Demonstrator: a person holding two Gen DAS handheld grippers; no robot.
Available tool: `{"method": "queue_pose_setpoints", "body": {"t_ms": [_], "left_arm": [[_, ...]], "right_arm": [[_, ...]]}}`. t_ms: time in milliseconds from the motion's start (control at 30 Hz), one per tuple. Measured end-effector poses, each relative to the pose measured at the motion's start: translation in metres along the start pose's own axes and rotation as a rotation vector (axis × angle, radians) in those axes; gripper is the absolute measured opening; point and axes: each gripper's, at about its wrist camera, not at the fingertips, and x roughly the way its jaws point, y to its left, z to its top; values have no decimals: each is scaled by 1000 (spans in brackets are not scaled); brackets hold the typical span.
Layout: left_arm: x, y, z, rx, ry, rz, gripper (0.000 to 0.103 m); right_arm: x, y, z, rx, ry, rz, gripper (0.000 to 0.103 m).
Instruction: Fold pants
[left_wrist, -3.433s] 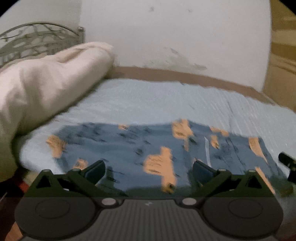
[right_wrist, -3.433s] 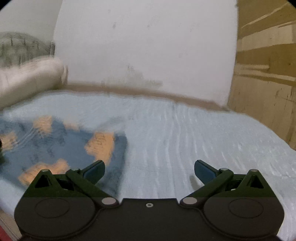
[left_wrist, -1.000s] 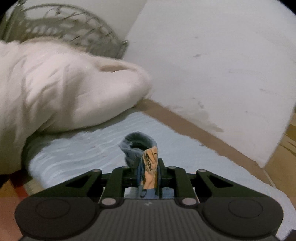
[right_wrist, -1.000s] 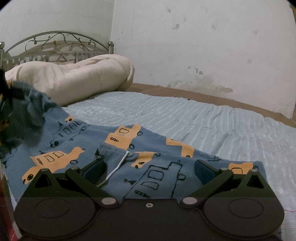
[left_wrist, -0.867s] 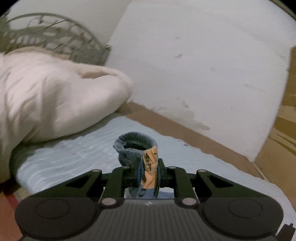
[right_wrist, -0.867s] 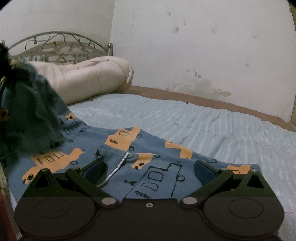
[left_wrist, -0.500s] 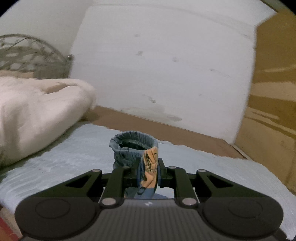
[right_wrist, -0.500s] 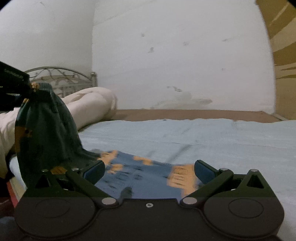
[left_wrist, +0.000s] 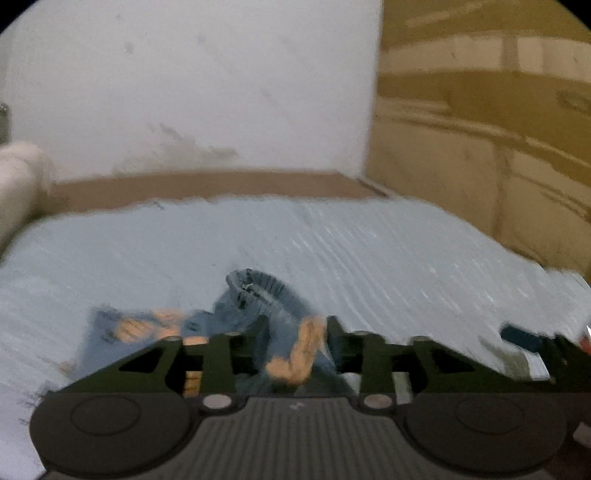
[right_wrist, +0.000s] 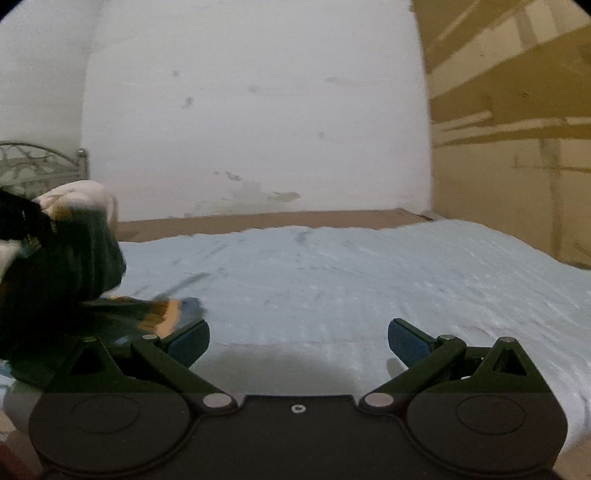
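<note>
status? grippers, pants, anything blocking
Left gripper just opening, pants leg end loose between jaws. Right gripper open, empty. Bed ahead unobstructed.

Left hand-held gripper (left_wrist: 293, 345): jaws, clamped on the pants (left_wrist: 258, 295) cuff a second ago, have just been opening; the fabric now sits loosely between them. The cuff, previously carried above the bed (left_wrist: 369, 251), now lies folded over the rest of the garment. Right hand-held gripper (right_wrist: 297, 341) now faces bare sheet rather than pants.

Black gripper (right_wrist: 297, 339) bodies, silver pivot screws, blue-padded fingers (right_wrist: 408, 341).
</note>
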Motion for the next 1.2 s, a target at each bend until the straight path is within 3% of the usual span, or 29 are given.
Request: {"method": "queue_pose_setpoints", "body": {"t_ms": [67,167,267,400,533,633,767,867,967,1033,1067,1133,1200], "left_arm": [[7,0,-7,-24,44,-48,60],[4,7,-8,-68,35,-36,75],[-12,28,-2,-131,-18,29,90],[-38,63,4,-226,-63,179,100],[-56,106,-6,-307,-64,353,102],[-57,132,-21,-385,-10,423,102],[-44,149,-44,-430,71,446,102],[-39,149,-57,-435,117,415,102],[-36,138,-63,-372,135,403,101],[-37,132,-67,-357,145,387,99],[-34,131,-67,-358,148,380,98],[-36,129,-67,-352,151,365,97],[-40,127,-67,-344,155,352,96]], "right_arm": [[-1,-6,-5,12,11,-16,102],[1,-10,-9,18,29,-13,102],[6,-7,-10,25,40,11,102],[10,2,-2,28,63,98,102],[21,13,10,62,119,252,102],[33,27,20,82,155,356,102],[58,52,33,75,200,396,102],[77,68,41,86,227,402,101],[92,75,42,102,261,411,82],[97,79,40,96,281,403,51],[96,81,39,87,283,392,43],[94,82,39,56,271,358,18],[89,76,40,60,254,341,11]]}}
